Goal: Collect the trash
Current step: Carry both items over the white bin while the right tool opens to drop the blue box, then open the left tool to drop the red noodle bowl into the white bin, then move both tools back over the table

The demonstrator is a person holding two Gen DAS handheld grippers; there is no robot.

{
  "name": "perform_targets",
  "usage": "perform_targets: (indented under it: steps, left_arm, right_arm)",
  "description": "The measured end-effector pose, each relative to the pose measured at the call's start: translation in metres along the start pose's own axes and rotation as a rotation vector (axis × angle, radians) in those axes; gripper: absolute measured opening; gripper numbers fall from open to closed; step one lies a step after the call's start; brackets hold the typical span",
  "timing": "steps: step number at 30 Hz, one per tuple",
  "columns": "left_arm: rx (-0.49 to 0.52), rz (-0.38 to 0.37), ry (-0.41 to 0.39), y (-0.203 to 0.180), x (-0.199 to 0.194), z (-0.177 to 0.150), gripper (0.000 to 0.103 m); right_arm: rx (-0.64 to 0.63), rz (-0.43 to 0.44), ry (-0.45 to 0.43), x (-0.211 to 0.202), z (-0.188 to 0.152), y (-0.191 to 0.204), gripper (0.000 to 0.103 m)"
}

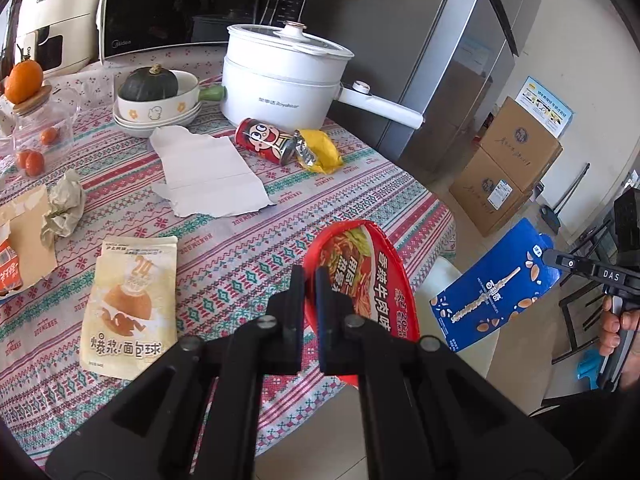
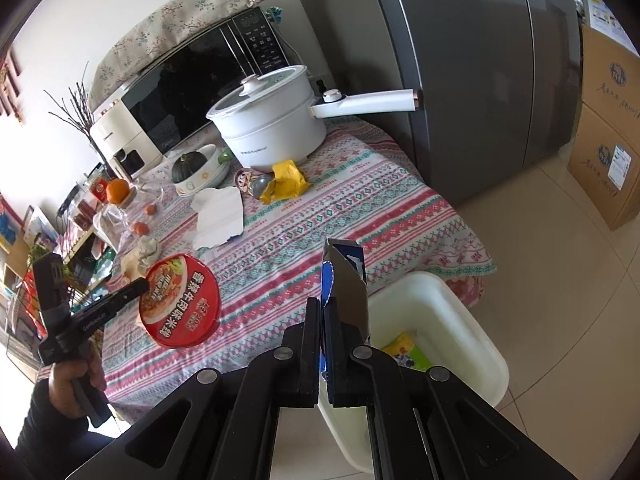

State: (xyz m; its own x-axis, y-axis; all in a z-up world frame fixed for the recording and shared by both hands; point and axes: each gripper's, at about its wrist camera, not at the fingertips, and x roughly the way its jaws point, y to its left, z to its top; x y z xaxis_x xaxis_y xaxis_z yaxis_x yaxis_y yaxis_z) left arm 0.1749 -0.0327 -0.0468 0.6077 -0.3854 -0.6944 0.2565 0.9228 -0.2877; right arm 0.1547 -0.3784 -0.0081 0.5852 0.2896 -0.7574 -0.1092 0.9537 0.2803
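My left gripper point(image 1: 309, 280) is shut on a red instant-noodle lid point(image 1: 368, 280), held above the table's near edge; the lid also shows in the right wrist view point(image 2: 180, 300). My right gripper point(image 2: 322, 308) is shut on a blue snack box point(image 2: 344, 280), held over the white bin point(image 2: 460, 320) beside the table; the box also shows in the left wrist view point(image 1: 496, 288). On the table lie a yellow bread-ball bag point(image 1: 128, 304), torn white paper point(image 1: 208, 172), crumpled paper point(image 1: 64, 208), a red can point(image 1: 264, 140) and a yellow wrapper point(image 1: 320, 150).
A white electric pot point(image 1: 288, 80), stacked bowls with a squash point(image 1: 156, 104), a glass jar with oranges point(image 1: 40, 136) and a microwave point(image 1: 180, 4) stand at the table's back. A grey fridge point(image 2: 480, 60) and cardboard boxes point(image 2: 608, 128) stand to the right. The bin holds a coloured wrapper point(image 2: 404, 348).
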Motion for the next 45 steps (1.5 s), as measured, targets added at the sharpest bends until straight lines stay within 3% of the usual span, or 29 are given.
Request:
perform_targets:
  steps: [6, 8, 10, 12, 26, 27, 28, 30, 33, 45]
  left_arm:
    - [0.038, -0.027, 0.021, -0.022, 0.015, -0.001, 0.006]
    - [0.049, -0.034, 0.033, -0.030, 0.022, -0.002, 0.006]
    - [0.068, -0.038, 0.046, -0.040, 0.031, -0.004, 0.006]
    - [0.090, -0.043, 0.062, -0.051, 0.039, -0.006, 0.006]
    - [0.290, -0.067, 0.146, -0.130, 0.093, -0.029, 0.007]
    - [0.310, -0.061, 0.157, -0.134, 0.095, -0.029, 0.020]
    - [0.325, -0.042, 0.166, -0.137, 0.096, -0.030, 0.047]
    - [0.351, 0.000, 0.142, -0.137, 0.092, -0.031, 0.075]
    - [0.380, 0.049, 0.143, -0.130, 0.087, -0.031, 0.076]
    - [0.250, 0.182, 0.131, -0.053, 0.047, -0.022, 0.087]
  right_arm:
    - [0.043, -0.059, 0.077, 0.019, -0.011, -0.028, 0.006]
    - [0.071, -0.080, 0.104, 0.023, -0.014, -0.037, 0.017]
    - [0.071, -0.107, 0.103, 0.021, -0.016, -0.045, 0.039]
    - [0.071, -0.123, 0.090, 0.015, -0.017, -0.050, 0.050]
    - [0.111, -0.159, 0.110, 0.006, -0.026, -0.083, 0.057]
    - [0.112, -0.160, 0.109, 0.005, -0.026, -0.084, 0.058]
    - [0.113, -0.161, 0.108, 0.005, -0.026, -0.083, 0.060]
    - [0.113, -0.159, 0.103, 0.003, -0.025, -0.083, 0.062]
    - [0.108, -0.153, 0.098, 0.003, -0.023, -0.079, 0.065]
    - [0.066, -0.140, 0.119, 0.021, -0.015, -0.043, 0.072]
